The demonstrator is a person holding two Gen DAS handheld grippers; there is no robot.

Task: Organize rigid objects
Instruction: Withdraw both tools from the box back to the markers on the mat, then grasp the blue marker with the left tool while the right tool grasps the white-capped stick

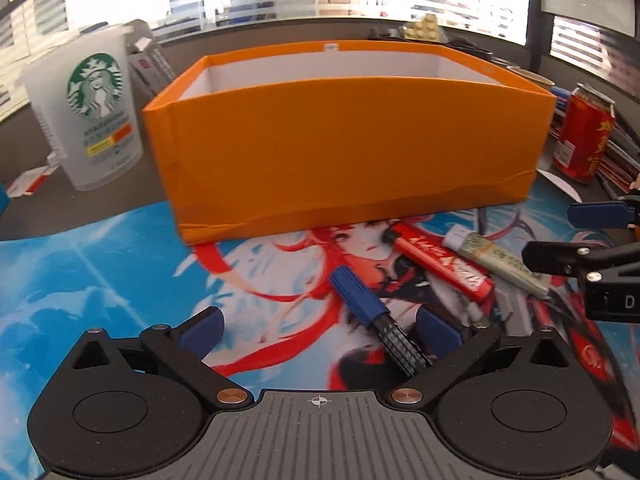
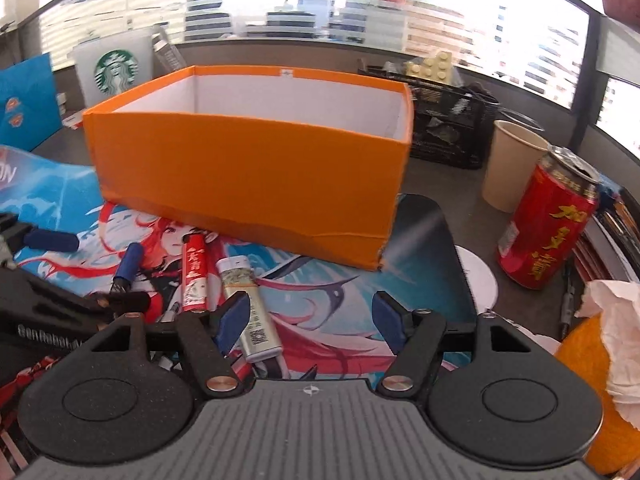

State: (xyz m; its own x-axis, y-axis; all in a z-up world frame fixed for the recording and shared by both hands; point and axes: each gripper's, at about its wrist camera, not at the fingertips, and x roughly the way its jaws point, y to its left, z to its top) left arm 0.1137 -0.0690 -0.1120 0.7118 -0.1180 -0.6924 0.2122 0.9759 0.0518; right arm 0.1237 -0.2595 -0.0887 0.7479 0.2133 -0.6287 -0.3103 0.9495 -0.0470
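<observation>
The left tool (image 1: 318, 330) hangs low over the printed mat (image 1: 100, 272) with its jaws spread wide and nothing pressed between the blue pads (image 1: 200, 330). A blue-capped pen (image 1: 362, 300) lies slanted on the mat inside that gap, close to the right-hand pad, touching neither as far as the left wrist view shows. The right tool (image 2: 310, 320) also stands open above the mat, its pads apart and gripping nothing. A white and green lighter (image 2: 248, 312) lies just beside its left pad, partly under it in the right wrist view. Next to that lighter lies a red lighter (image 2: 194, 276), roughly parallel to it, and the blue pen is further left.

Beyond these small things an open orange box (image 1: 340, 148) sits on the mat's far edge, its white inside visible at the top; whether anything lies in it cannot be told. On the bench (image 1: 92, 204) to the left of the box stands a translucent Starbucks cup (image 1: 86, 108). To the right stand a red drink can (image 2: 548, 224) and a paper cup (image 2: 512, 164), with a black crate (image 2: 448, 124) behind them.
</observation>
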